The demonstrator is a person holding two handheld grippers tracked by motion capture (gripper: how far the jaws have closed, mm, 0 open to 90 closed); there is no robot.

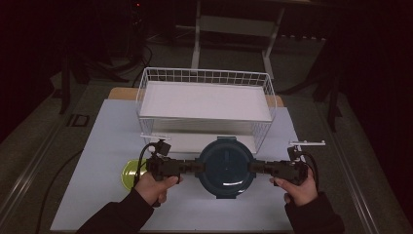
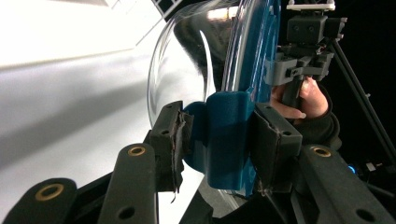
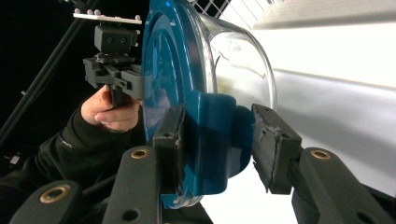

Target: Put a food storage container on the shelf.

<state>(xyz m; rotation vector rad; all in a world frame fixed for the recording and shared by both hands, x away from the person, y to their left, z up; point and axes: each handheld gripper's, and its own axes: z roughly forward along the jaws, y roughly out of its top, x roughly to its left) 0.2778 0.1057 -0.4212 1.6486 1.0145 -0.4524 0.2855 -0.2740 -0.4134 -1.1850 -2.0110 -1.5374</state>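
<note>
We have the round container (image 1: pixel 227 168) up between the two grippers, just in front of the white wire basket (image 1: pixel 204 80) and above the pale table top (image 1: pixel 104 141); its dark blue lid (image 1: pixel 227 163) faces up at us in the high view, and the clear bowl (image 2: pixel 180 70) shows beneath it in the gripper views. The left gripper (image 1: pixel 197 167) reaches in from the left side and its jaws clamp the blue latch tab (image 2: pixel 226 137) at the rim; both pads press on it. The right gripper (image 1: pixel 254 167) comes in from the opposite side; its jaws sit around the matching tab (image 3: pixel 210 140), the lid-side pad tight against it, while the bowl-side pad looks a touch off the plastic, though we cannot be sure at this angle. A small yellow-green dish (image 1: pixel 130 173) lies on the table by the left hand (image 1: pixel 156 187), partly hidden behind it; the right hand (image 1: pixel 299 187) grips its handle at the same level.
</note>
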